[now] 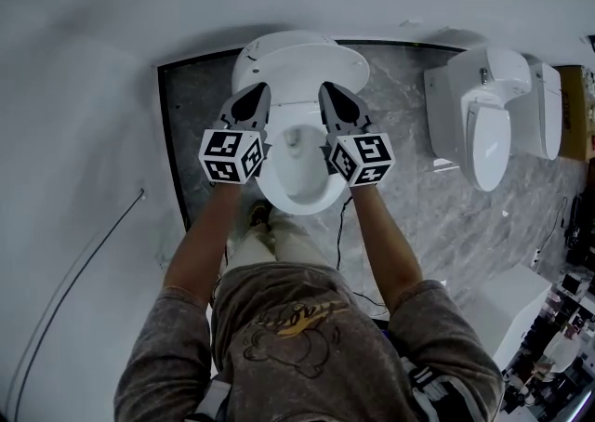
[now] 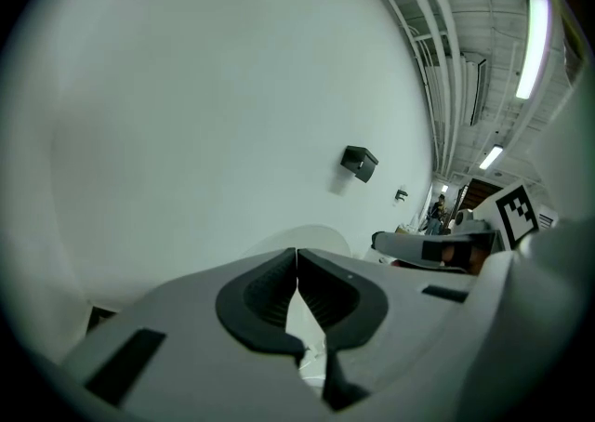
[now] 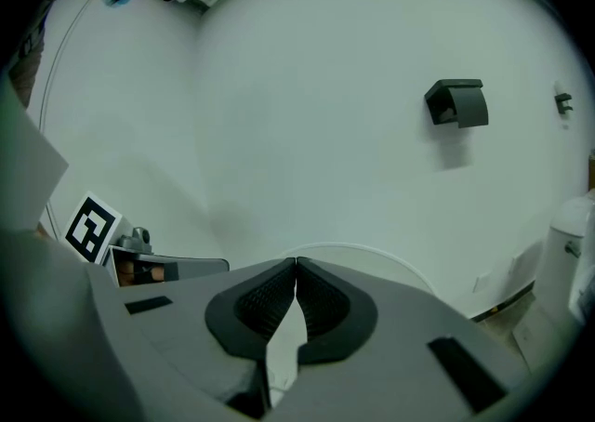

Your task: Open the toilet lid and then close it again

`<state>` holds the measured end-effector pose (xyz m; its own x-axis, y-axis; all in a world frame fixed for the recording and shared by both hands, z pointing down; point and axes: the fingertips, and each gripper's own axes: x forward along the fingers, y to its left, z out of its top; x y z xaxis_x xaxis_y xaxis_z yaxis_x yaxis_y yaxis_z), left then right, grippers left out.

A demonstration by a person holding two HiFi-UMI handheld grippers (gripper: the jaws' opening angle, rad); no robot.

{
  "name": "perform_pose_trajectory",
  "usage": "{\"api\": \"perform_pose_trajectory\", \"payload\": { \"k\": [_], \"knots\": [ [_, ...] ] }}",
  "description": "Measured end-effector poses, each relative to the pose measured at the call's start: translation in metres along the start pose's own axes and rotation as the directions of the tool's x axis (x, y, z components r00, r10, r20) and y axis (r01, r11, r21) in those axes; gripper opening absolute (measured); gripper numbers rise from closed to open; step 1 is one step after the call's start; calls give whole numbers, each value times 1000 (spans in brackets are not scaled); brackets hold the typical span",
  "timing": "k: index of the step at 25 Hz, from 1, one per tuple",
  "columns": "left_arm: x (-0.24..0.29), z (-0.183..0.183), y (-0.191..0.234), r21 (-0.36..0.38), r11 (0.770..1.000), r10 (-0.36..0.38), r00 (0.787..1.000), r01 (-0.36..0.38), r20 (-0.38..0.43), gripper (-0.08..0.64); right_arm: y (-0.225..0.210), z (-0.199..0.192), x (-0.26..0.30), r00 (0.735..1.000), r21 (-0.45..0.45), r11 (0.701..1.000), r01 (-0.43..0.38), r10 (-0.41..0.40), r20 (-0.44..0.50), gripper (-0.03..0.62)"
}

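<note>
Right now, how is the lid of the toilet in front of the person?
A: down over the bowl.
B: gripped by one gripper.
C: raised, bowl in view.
C: the lid stands raised behind the bowl, whose inside shows between the two grippers.

I count two tools, the left tool (image 1: 256, 93) and the right tool (image 1: 333, 93). Each carries one marker cube, so two: the left cube (image 1: 231, 157) and the right cube (image 1: 363, 158). Toilets: two for certain, the near toilet (image 1: 297, 183) and the second toilet (image 1: 488, 132). One white fixture (image 1: 547, 109) beyond it I can't identify. One black box (image 3: 457, 102) on the wall.
</note>
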<state>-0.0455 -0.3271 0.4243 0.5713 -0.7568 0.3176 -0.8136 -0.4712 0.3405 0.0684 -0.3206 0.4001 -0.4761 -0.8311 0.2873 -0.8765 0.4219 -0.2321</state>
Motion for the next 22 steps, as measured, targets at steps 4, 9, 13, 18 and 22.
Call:
{"api": "perform_pose_trajectory", "payload": {
  "k": [4,9,13,18,22],
  "knots": [
    [-5,17,-2,23,1000,12,1000,-12,9,11,0,13,-6,1000,0,1000,-10,10,5,28],
    [3,39,-7,38,999,-7,999,5,35,90,-9,24,-8,1000,7,1000,-22,22,-2,34],
    [14,45,-9,48,999,-28,999,26,30,174,-14,30,-2,999,13,999,-52,52,-6,200],
    [33,41,-8,51,997,-50,999,50,-3,280,-27,31,12,998,-6,999,-49,49,-29,288],
    [48,37,-7,70,995,-67,997,69,-33,290,-55,25,29,997,-3,1000,-31,31,-68,293]
  ]
}}
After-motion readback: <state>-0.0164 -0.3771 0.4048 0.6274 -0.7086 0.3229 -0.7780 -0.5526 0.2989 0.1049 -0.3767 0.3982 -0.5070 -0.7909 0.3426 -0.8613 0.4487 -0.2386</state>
